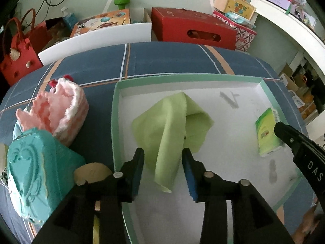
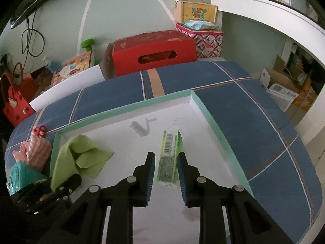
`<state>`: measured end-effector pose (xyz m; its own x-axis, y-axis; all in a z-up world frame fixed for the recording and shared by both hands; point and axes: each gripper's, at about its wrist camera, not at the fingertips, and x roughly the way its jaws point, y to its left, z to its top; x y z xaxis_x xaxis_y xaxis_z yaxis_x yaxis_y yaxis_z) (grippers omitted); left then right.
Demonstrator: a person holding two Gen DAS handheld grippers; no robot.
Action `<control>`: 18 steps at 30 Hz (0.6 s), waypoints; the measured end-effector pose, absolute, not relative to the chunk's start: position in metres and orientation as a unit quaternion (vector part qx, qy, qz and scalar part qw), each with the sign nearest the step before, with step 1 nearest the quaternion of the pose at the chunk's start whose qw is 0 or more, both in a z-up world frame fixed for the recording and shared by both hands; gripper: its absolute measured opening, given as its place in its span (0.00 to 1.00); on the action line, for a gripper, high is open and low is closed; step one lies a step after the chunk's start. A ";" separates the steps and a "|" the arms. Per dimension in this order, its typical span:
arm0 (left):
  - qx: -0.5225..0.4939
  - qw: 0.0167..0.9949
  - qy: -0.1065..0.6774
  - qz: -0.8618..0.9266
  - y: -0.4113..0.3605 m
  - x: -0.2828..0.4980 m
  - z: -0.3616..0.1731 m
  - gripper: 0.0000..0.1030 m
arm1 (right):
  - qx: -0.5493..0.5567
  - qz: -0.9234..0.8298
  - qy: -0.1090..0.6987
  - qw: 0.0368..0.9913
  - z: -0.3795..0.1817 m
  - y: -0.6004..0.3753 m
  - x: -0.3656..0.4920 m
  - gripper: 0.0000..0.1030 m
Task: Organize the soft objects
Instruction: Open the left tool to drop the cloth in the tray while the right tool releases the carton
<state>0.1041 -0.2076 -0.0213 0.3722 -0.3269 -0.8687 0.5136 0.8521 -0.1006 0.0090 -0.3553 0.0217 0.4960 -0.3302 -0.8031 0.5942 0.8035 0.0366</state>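
The left gripper (image 1: 163,158) hangs over the near left part of the tray (image 1: 182,76), its jaws parted with the green cloth (image 1: 170,126) draped between them; the pads do not seem to press it, so the cloth looks released and lies crumpled on the tray floor. The right gripper (image 2: 166,166) straddles the tissue pack (image 2: 168,158) toward the tray's right side; the right pad looks to touch the pack while the left stands just off it, so I judge the grip let go rather than clenched. Left of the tray on the blue bedspread (image 1: 91,69) wait the pink knit (image 1: 54,111) and the teal pillow (image 1: 34,170). The risk is snagging: a cloth fold could catch a left pad as it lifts and drag out over the rim. The pack, on its narrow edge, may topple if the right pads brush it.
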 end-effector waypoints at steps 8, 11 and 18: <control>0.081 0.829 0.490 -0.258 -0.201 0.099 -0.006 0.49 | 0.167 -0.276 0.429 0.844 0.026 -0.358 0.001 0.48; 0.077 0.831 0.485 -0.260 -0.199 0.097 -0.001 0.53 | 0.170 -0.276 0.434 0.841 0.025 -0.359 -0.001 0.49; 0.078 0.840 0.472 -0.256 -0.199 0.096 0.006 0.75 | 0.163 -0.268 0.452 0.835 0.020 -0.356 0.001 0.68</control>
<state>0.0963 -0.1991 0.0061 0.4227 -0.3565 -0.8332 0.5031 0.8570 -0.1115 0.0010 -0.3561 0.0196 0.4469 -0.3004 -0.8426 0.5954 0.8029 0.0296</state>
